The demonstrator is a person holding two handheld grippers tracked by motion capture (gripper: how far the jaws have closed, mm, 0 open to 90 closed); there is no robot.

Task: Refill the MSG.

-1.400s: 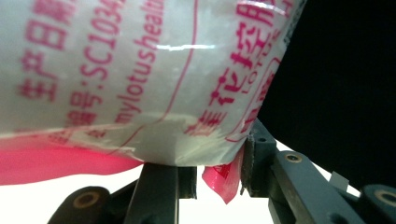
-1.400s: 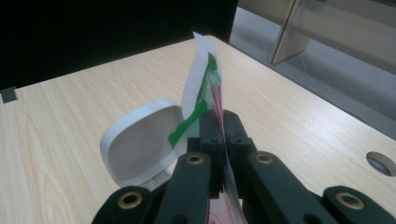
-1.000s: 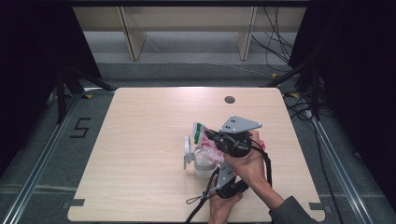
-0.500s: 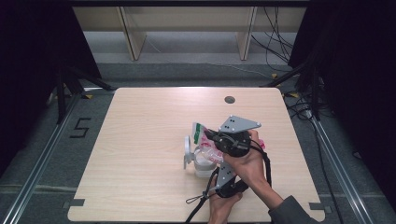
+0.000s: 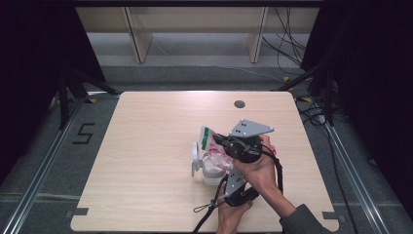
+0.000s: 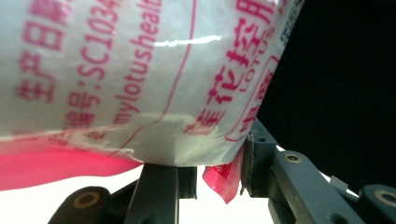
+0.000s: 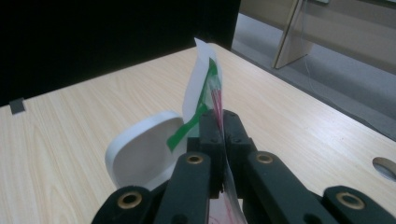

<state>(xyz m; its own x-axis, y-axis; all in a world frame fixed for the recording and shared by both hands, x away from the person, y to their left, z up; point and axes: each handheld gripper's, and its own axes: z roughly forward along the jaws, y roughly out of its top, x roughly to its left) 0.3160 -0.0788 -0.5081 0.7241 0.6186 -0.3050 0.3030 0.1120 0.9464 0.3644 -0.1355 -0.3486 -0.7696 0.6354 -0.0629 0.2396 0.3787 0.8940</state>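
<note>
The right claw [image 7: 219,128] is clamped tight on the top edge of a plastic bag [image 7: 201,88] with a green stripe, above a white tub [image 5: 212,168] with its lid [image 5: 196,157] flipped open on the worktop [image 5: 146,136]. The left claw [image 6: 212,170] grips the same bag lower down, its jaws part-closed on the pink-printed plastic just beside the tub.

Two black two-jaw grippers: the right gripper [image 5: 220,140] topped by a grey three-cornered plate with small dark holes near its corners, the left gripper [image 5: 233,176] carrying a narrower grey plate along its body. Black cables trailing from both toward the near table edge, one looped beside the wrist; a grey sleeve on the right forearm at the bottom edge. Close up, matte black jaw links pinned with brass-coloured rivets.
</note>
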